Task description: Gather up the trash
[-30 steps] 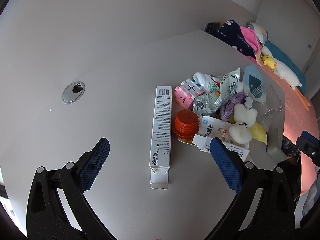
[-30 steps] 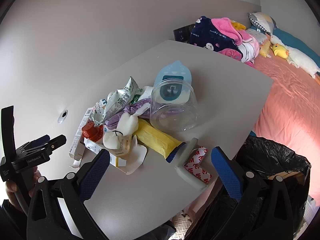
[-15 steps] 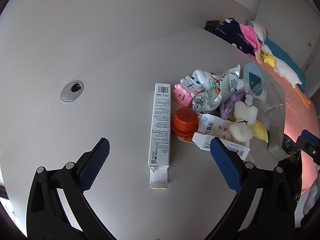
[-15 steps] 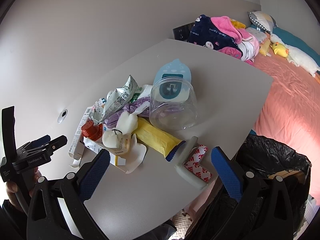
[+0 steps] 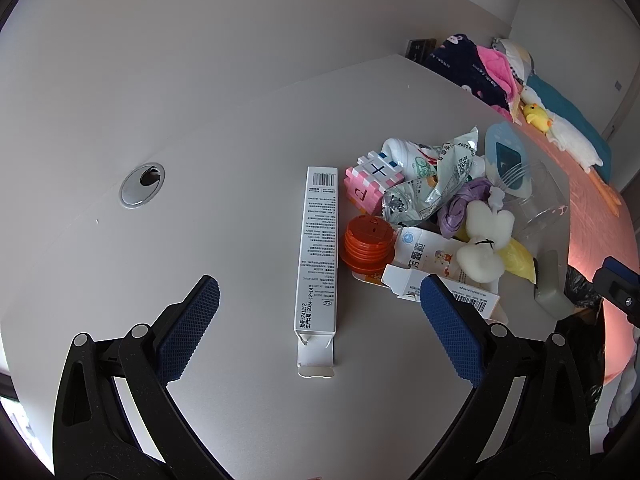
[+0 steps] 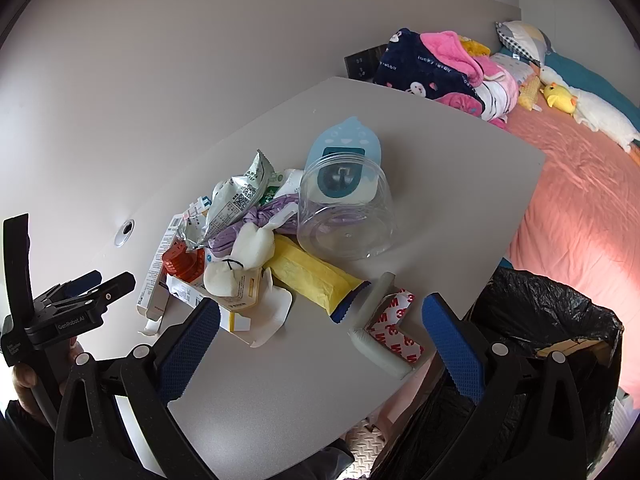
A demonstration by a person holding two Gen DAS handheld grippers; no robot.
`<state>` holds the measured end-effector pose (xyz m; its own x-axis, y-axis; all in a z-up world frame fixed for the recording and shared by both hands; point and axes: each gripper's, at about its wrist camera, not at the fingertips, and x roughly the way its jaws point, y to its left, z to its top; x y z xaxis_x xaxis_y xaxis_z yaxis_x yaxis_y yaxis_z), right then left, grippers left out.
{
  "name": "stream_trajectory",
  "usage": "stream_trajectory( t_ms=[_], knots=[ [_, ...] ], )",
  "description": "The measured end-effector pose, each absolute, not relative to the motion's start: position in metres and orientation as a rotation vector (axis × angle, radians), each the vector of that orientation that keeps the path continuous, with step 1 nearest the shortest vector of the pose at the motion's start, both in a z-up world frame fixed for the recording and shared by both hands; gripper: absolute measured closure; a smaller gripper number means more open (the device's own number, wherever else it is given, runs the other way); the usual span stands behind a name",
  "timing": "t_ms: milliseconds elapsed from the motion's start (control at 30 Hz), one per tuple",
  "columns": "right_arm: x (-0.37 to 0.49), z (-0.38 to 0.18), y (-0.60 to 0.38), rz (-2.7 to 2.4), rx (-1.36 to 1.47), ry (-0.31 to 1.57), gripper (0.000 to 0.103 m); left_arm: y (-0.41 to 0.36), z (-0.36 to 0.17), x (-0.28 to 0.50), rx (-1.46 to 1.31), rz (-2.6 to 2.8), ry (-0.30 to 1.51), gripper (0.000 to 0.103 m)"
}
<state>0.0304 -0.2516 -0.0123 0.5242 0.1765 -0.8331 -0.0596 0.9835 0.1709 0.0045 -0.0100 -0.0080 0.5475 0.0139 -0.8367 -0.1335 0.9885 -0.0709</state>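
A pile of trash lies on the white table [image 5: 224, 208]. A long white carton [image 5: 318, 252] lies nearest my left gripper [image 5: 320, 316], which is open and empty just short of its torn end. Beside it are an orange lid [image 5: 366, 244], a pink block [image 5: 372, 186], a foil wrapper [image 5: 432, 184] and a flattened box [image 5: 436, 272]. My right gripper [image 6: 320, 328] is open and empty above the table's near edge, facing a yellow pack [image 6: 312, 276], a grey corner guard [image 6: 380, 332] and a clear jar [image 6: 344, 212]. A black trash bag [image 6: 536, 328] stands open at the right.
A cable grommet [image 5: 142, 186] is set in the table at the left. A bed with pink sheet [image 6: 580, 184], folded clothes [image 6: 440, 68] and plush toys [image 6: 560, 98] lies beyond the table. The wall runs behind the table.
Both views have shifted only slightly; the pile and both grippers stay much as they were, jaws still open.
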Motion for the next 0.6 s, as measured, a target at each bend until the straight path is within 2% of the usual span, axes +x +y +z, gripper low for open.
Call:
stream_trajectory(
  t_ms=[600],
  knots=[
    [0.0301, -0.0124, -0.2518, 0.142, 0.128, 1.014, 0.002, -0.0131, -0.0085, 0.0048, -0.124, 0.083, 0.991, 0.006]
  ],
)
